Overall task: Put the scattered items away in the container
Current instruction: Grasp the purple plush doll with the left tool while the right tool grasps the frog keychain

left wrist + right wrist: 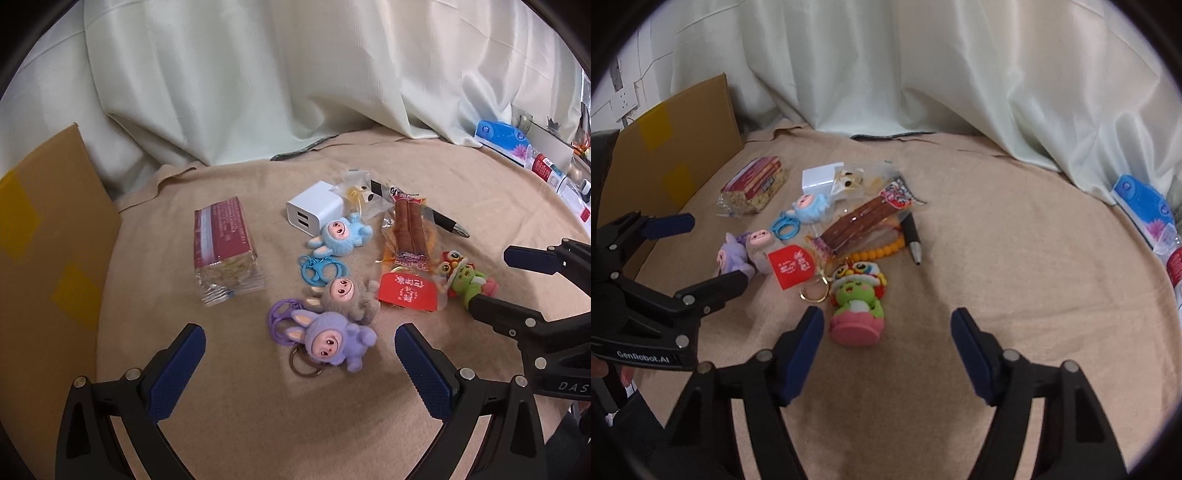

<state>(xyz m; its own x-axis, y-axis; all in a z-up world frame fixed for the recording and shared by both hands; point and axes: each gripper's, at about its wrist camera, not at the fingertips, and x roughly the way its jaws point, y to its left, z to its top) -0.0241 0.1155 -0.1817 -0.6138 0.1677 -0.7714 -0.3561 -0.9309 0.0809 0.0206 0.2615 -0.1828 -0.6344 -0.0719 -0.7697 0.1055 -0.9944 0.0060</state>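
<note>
Small items lie scattered on a beige cloth (258, 406). My left gripper (299, 339) is open just above a purple bunny keychain (332, 339), with a grey bunny (347, 295) and a blue bunny (340, 236) beyond it. My right gripper (886, 317) is open too, and a green frog toy (857, 306) on a pink base sits by its left finger. Farther back lie a sausage snack (860, 221), a pen (912, 236), a white charger (314, 214) and a red snack pack (225, 243). A cardboard box (48, 240) stands at the left.
A white curtain (258, 74) hangs behind the cloth. At the far right edge lie a blue tissue pack (1141, 206) and a red-labelled bottle (1176, 266). A red tag (792, 266) and an orange bead string (879, 253) lie among the items.
</note>
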